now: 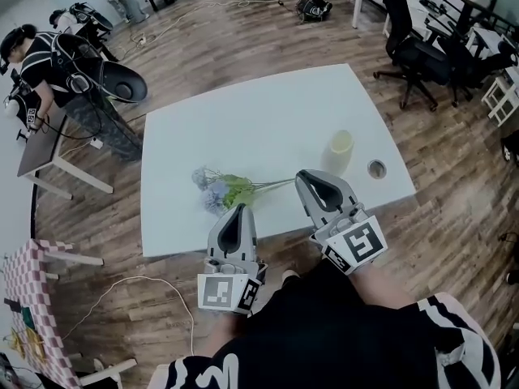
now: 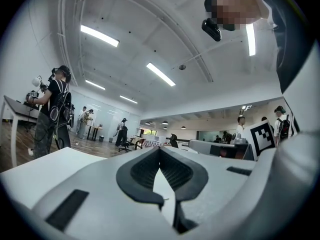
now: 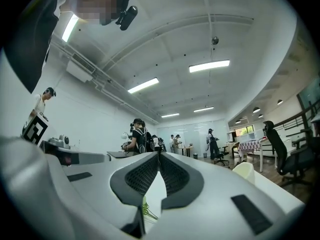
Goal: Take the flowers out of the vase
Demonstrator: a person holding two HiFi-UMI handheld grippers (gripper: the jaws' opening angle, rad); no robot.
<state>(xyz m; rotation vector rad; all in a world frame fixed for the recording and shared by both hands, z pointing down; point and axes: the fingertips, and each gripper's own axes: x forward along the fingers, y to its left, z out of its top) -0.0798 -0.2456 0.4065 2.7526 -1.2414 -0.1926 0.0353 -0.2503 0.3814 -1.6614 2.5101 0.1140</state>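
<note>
The flowers (image 1: 217, 190) are lying flat on the white surface (image 1: 243, 104), left of centre in the head view. They are already out of the vase (image 1: 340, 151), which is standing upright at centre right, well apart from the blooms. The pale blue heads are pointing left, and the thin green stems (image 1: 272, 184) are running right, ending just beside the right gripper (image 1: 306, 175).

Both grippers are hovering over the surface's near edge. The left gripper (image 1: 239, 207) is showing its fingers (image 2: 142, 171) clenched on nothing. The right gripper's fingers (image 3: 175, 176) are likewise meeting at the tips with nothing pinched. A scrap of stem is showing only through the lower gap, lying on the surface beyond.

The bunch is probably very light and limp, with blooms that crush easily and stems that bend or slip. Any further grasp is best taken on the gathered stems at mid-length, with a gentle pinch, never on the heads.
</note>
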